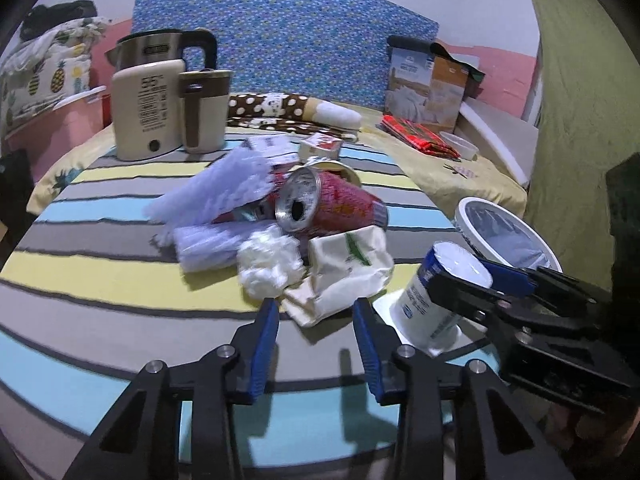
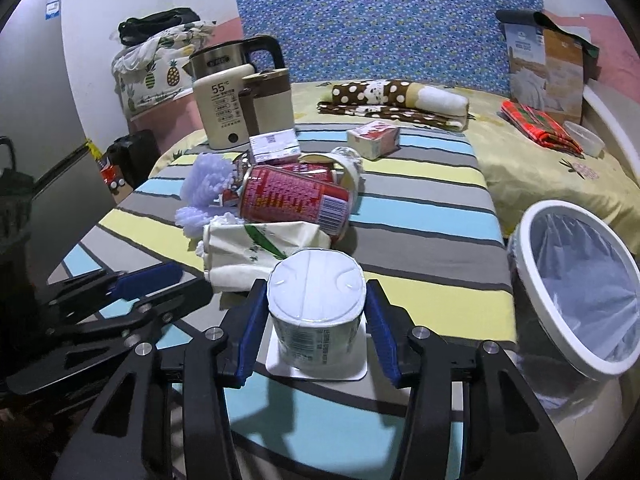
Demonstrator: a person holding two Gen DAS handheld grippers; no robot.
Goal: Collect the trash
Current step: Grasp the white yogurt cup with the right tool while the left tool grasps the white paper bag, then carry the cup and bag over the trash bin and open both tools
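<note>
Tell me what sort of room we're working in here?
Probably a bedroom: the trash lies on a striped sheet over a bed, with a folded polka-dot blanket behind and a lined bin alongside.

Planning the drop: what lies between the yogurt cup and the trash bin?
Only bare striped cloth lies between the yogurt cup and the trash bin, as the right wrist view shows.

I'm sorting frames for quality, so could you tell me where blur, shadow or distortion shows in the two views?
Left wrist view: the purple fluffy bundle and crumpled tissue are smeared by motion, and the striped cloth bows with the fisheye. Right wrist view: sharper, the yogurt cup crisp, with hard gripper shadows beneath and dark vignetted corners.
</note>
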